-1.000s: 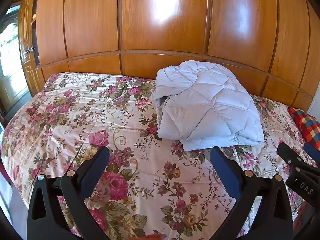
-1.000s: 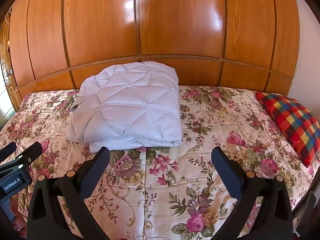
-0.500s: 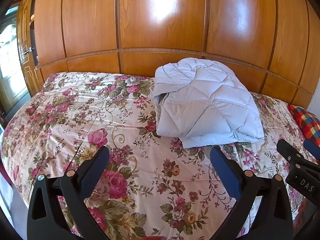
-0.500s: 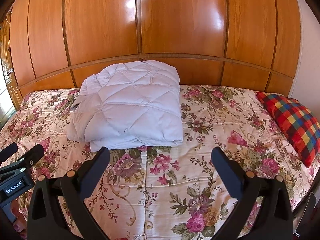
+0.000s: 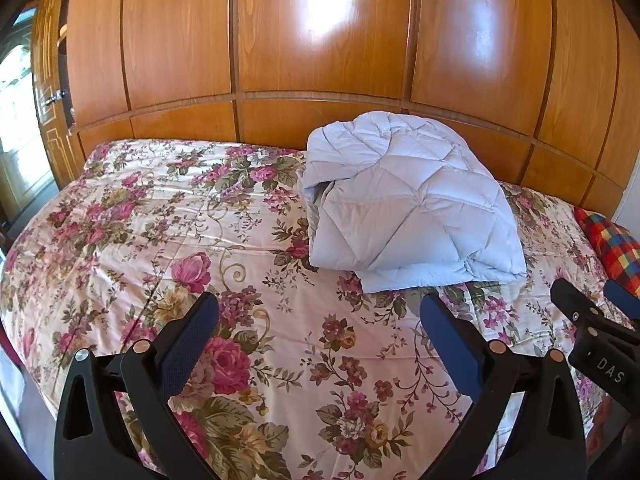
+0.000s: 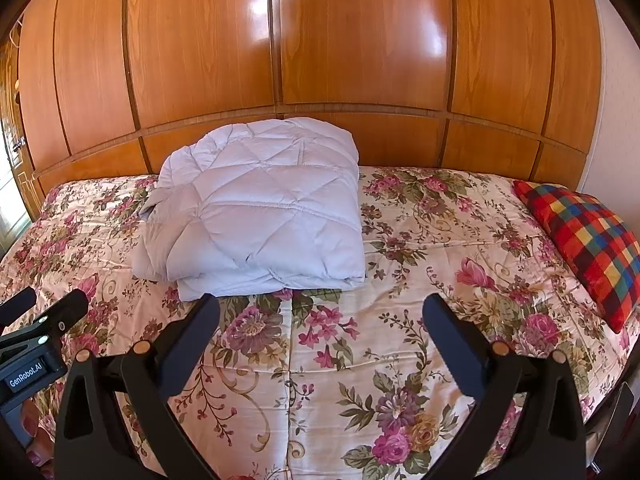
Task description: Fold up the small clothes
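Observation:
A pale blue quilted garment (image 5: 408,208) (image 6: 256,208) lies folded in a thick bundle on the floral bedspread (image 5: 168,216) (image 6: 420,248), close to the wooden panelling. My left gripper (image 5: 320,316) hangs open over the bed's near part, short of the bundle and a little to its left, with nothing between its blue pads. My right gripper (image 6: 320,316) is also open and empty, just in front of the bundle's near edge. Each gripper shows at the edge of the other's view: the right one (image 5: 592,320), the left one (image 6: 44,320).
Glossy wooden panels (image 5: 320,40) (image 6: 360,40) rise behind the bed. A red checked cushion (image 6: 584,236) (image 5: 612,240) lies at the bed's right end. A bright doorway (image 5: 20,128) stands far left. The bed's front edge drops off below both grippers.
Both grippers have stayed open and empty. The views have shifted slightly, the bundle sitting a touch higher in frame. The garment itself has not moved.

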A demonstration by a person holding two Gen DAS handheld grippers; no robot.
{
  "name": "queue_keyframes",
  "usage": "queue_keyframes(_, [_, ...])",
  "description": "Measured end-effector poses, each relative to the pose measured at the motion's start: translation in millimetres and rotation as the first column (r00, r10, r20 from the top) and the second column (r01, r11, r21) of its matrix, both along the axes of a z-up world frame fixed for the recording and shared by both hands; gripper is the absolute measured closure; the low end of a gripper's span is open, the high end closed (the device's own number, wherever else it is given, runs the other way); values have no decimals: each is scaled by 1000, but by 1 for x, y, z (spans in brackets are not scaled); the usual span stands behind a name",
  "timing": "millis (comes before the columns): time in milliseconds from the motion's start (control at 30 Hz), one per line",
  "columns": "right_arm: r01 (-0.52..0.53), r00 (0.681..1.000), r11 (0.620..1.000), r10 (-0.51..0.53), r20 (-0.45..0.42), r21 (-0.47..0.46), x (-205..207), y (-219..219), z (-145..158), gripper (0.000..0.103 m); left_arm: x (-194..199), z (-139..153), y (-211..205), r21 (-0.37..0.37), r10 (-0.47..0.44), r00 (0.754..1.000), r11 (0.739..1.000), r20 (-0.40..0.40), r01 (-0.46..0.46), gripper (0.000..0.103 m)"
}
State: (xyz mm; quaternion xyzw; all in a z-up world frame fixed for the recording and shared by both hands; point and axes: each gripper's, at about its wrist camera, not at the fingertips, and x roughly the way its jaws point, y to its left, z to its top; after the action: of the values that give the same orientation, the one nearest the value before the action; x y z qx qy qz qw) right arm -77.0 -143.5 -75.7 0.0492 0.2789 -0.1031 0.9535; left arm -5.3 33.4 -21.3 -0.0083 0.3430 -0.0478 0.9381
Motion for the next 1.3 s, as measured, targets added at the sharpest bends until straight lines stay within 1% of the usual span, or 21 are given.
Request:
queue_keyframes(400, [-3,1000,1000,3,-3,4,1,-1,0,2,1,-3,0,-7,-1,1000,1000,-13,1,3])
queue_keyframes(500, [-5,1000,1000,5,-8,6,2,-1,0,2,0,-4,1,-3,11,1000,1000,-11,-11,3])
queue_keyframes(667, [-8,1000,1000,8,-12,7,2,-2,-1,2,2,-6,1,8,5,1000,1000,-20,-5,3])
queue_keyframes(1300, [-13,1000,1000,14,-23,7,4,-1,-3,2,4,-10,1,9,-8,999,1000,-37,8,3])
